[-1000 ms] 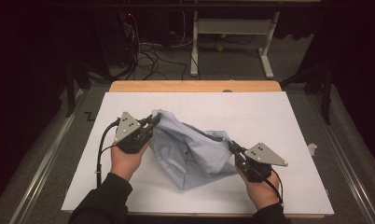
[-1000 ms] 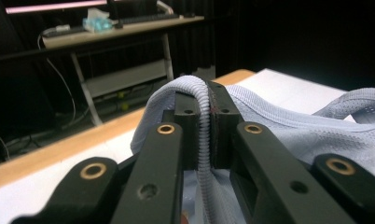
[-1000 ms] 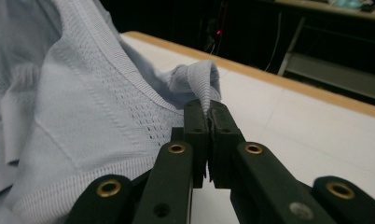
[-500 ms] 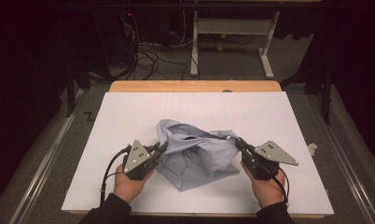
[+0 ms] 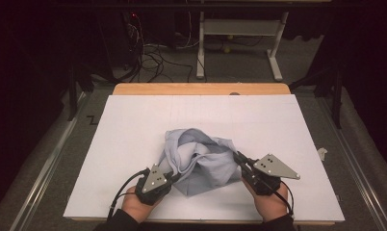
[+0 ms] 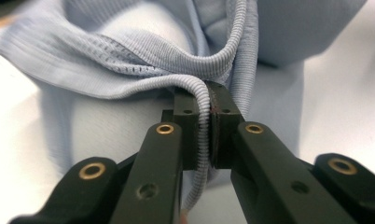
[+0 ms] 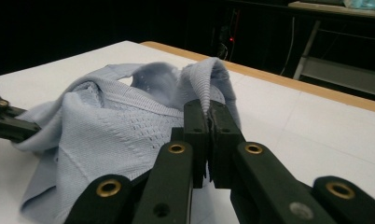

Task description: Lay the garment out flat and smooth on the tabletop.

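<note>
From the high view, a pale blue knit garment (image 5: pixel 201 161) lay bunched near the front of the white surface (image 5: pixel 134 125), between the left hand-held gripper (image 5: pixel 171 177) and the right hand-held gripper (image 5: pixel 238 158). In the left gripper view, the jaws pinched its ribbed hem (image 6: pixel 205 116). In the right gripper view, the jaws clamped a raised fold (image 7: pixel 206 79).

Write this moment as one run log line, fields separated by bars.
left gripper: shut on ribbed hem | right gripper: shut on garment edge | light blue knit garment: bunched on white table
</note>
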A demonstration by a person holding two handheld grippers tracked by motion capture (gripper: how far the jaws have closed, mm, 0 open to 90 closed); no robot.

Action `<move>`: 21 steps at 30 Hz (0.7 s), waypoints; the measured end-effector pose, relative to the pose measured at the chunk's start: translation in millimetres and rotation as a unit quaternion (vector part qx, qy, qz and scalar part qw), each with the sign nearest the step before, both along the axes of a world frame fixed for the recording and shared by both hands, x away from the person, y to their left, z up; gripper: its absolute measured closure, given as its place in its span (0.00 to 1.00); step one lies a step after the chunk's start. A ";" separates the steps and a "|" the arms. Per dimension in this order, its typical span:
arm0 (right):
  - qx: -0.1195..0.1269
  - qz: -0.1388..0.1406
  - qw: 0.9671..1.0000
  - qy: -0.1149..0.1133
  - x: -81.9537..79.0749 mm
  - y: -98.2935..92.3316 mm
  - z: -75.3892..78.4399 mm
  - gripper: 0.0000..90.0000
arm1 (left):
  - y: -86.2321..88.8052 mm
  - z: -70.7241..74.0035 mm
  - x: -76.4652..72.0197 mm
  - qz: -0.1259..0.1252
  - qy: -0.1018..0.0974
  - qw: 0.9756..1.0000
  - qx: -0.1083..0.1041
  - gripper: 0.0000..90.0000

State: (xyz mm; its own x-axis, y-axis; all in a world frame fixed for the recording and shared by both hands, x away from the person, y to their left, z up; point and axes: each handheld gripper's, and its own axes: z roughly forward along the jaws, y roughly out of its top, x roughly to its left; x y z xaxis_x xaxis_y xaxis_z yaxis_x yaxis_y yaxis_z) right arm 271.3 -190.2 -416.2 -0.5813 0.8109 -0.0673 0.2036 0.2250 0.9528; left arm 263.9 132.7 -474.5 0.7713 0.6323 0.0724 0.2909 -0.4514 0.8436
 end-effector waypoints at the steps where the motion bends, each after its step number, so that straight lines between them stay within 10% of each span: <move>1: 0.001 0.004 1.000 -0.001 -1.2 1.1 -0.1 0.98 | -1.0 -1.3 -0.6 -0.003 0.007 1.000 0.003 0.89; 12: 0.001 0.080 0.997 0.004 -19.8 28.3 -1.5 0.98 | -8.9 -11.4 -4.9 -0.025 0.036 0.998 0.052 0.89; 21: -0.081 0.132 0.984 0.088 -16.0 61.8 -40.2 0.98 | -7.5 -10.9 -8.1 -0.039 0.047 0.997 0.052 0.82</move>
State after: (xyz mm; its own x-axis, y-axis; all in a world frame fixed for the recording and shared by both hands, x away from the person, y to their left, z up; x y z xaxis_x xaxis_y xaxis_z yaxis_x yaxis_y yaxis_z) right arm 255.3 -128.4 -456.4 -0.7845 0.6170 -0.0623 0.2768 0.4384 0.8551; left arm 255.8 125.2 -485.3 0.8241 0.5633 0.0589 0.3277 -0.5590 0.7617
